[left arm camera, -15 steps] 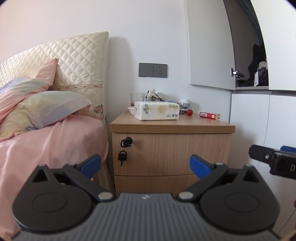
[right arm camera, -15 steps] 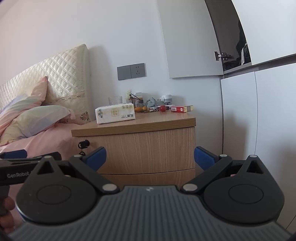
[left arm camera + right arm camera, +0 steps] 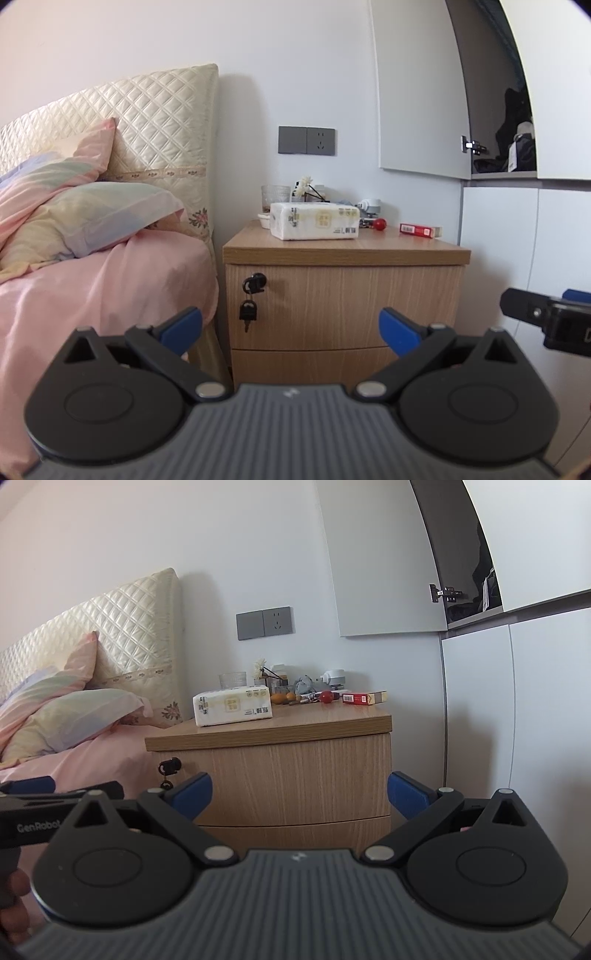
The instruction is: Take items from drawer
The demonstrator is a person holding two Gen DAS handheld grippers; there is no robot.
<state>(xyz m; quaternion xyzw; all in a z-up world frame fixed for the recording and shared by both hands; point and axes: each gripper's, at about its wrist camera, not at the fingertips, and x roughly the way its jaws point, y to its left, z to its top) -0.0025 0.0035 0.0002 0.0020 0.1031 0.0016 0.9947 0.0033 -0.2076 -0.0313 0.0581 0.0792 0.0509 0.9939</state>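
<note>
Left wrist view showed the left gripper (image 3: 290, 326) spread wide and empty, well short of the closed upper drawer (image 3: 343, 306), whose key (image 3: 253, 283) hung at its left.

Right wrist view showed the right gripper (image 3: 300, 794) likewise released, probably readied for the pull.

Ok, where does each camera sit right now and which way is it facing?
Left wrist: on the left tool, jaws open, facing the light wooden nightstand head-on; the right tool's tip shows at the right edge.
Right wrist: on the right tool, jaws open, facing the nightstand from further right; the left tool and a hand show at left.
Shared: nightstand, white tissue pack, red box.
</note>
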